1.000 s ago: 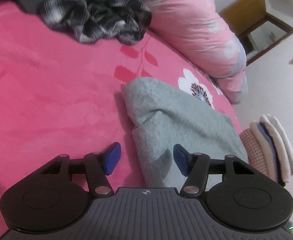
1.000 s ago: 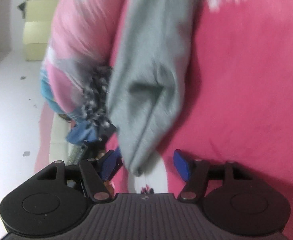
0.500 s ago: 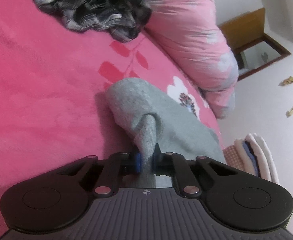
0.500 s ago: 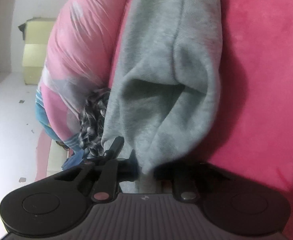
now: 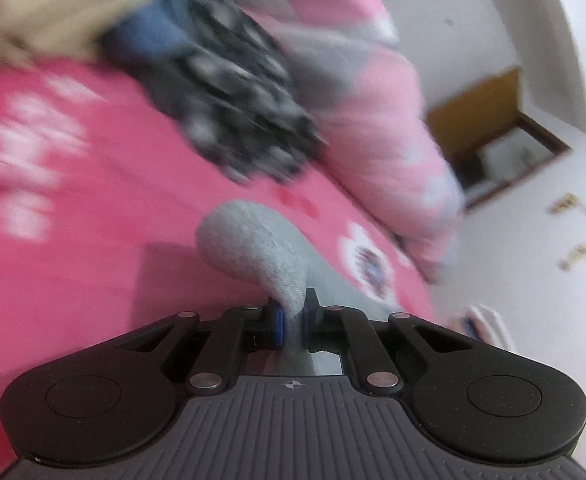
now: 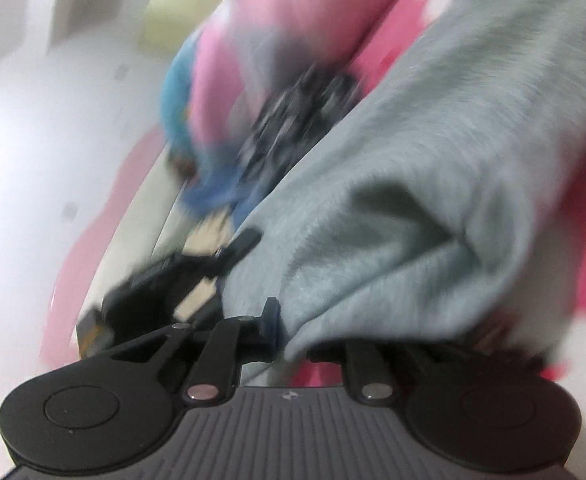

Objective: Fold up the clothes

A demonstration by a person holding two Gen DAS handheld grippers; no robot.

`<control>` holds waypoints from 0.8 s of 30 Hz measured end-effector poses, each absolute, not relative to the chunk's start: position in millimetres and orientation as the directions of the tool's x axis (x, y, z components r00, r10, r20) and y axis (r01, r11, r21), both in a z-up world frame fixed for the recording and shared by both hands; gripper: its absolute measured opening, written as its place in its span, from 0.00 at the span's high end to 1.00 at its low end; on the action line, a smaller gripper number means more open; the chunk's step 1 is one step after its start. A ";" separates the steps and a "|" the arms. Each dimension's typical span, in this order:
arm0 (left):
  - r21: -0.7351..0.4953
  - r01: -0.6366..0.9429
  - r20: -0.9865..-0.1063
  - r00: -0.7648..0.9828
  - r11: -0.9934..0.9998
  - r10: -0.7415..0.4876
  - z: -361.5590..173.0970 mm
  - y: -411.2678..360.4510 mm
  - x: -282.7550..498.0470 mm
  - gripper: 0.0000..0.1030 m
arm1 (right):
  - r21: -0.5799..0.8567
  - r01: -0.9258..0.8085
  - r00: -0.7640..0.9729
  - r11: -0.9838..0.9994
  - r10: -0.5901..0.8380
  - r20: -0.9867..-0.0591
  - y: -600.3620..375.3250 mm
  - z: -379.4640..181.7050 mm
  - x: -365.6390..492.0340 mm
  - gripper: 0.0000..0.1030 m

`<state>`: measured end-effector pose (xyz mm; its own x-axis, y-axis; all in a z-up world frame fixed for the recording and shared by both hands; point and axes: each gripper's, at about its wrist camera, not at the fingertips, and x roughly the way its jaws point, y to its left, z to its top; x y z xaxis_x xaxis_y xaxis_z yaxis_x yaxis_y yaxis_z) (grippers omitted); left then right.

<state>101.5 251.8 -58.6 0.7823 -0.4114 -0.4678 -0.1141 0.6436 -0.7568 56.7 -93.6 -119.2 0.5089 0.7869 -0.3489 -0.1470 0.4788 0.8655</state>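
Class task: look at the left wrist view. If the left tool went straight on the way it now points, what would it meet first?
The grey garment itself: the left tool is shut on it, and its bunched fold rises directly ahead. Beyond lies the pink bedspread; depth is unclear in the blur.

A pink floral quilt (image 5: 389,128) is seen rolled up at two o'clock. A wood-framed mirror (image 5: 509,152) is seen at three o'clock against the white wall (image 5: 533,20).

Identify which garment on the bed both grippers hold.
The grey garment, pinched by the left gripper and right gripper; the black-and-white plaid one lies untouched.
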 end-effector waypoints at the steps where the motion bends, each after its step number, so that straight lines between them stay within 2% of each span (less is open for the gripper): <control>1: -0.742 -0.154 -0.489 0.790 0.652 -0.370 -61.5 259.7 96.9 0.92 | 0.863 -0.161 0.480 0.479 0.802 -0.356 -82.4 -123.0 58.1 0.86; 4: -0.659 -0.218 -0.557 0.785 0.720 -0.272 -69.0 259.1 97.1 0.82 | 0.827 -0.182 0.420 0.532 0.802 -0.424 -57.9 -134.3 64.8 0.79; 7: -0.556 -0.275 -0.617 0.769 0.785 -0.167 -72.9 252.5 98.5 0.69 | 0.791 -0.214 0.344 0.574 0.802 -0.489 -69.7 -140.7 61.9 0.64; 9: -0.497 -0.268 -0.591 0.801 0.825 -0.096 -61.0 245.1 92.2 0.60 | 0.784 -0.268 0.344 0.560 0.816 -0.465 -99.7 -137.6 46.2 0.52; 13: -0.415 -0.196 -0.520 0.853 0.889 -0.054 -31.2 219.3 88.3 0.51 | 0.699 -0.425 0.451 0.575 0.804 -0.388 -182.1 -116.8 13.3 0.52; 15: -0.366 -0.101 -0.493 0.864 0.925 -0.100 -18.2 188.9 96.8 0.45 | 0.641 -0.443 0.565 0.626 0.751 -0.343 -231.4 -103.8 1.2 0.52; 17: -0.333 0.028 -0.483 0.853 0.942 -0.196 -10.2 148.3 112.8 0.37 | 0.588 -0.414 0.688 0.695 0.662 -0.298 -265.8 -87.7 4.4 0.52; 20: -0.305 0.179 -0.499 0.807 0.936 -0.317 -9.1 90.9 137.6 0.35 | 0.479 -0.315 0.842 0.820 0.474 -0.259 -307.8 -72.6 26.0 0.52; 24: -0.266 0.316 -0.539 0.735 0.911 -0.412 -17.4 21.7 162.7 0.35 | 0.311 -0.250 0.891 0.917 0.344 -0.296 -327.3 -67.0 85.3 0.52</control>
<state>162.7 21.7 -17.4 0.7346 -0.4123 -0.5388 0.3160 0.9107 -0.2660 85.3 -327.3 -67.0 0.8911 0.3438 -0.2960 -0.2504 0.9168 0.3110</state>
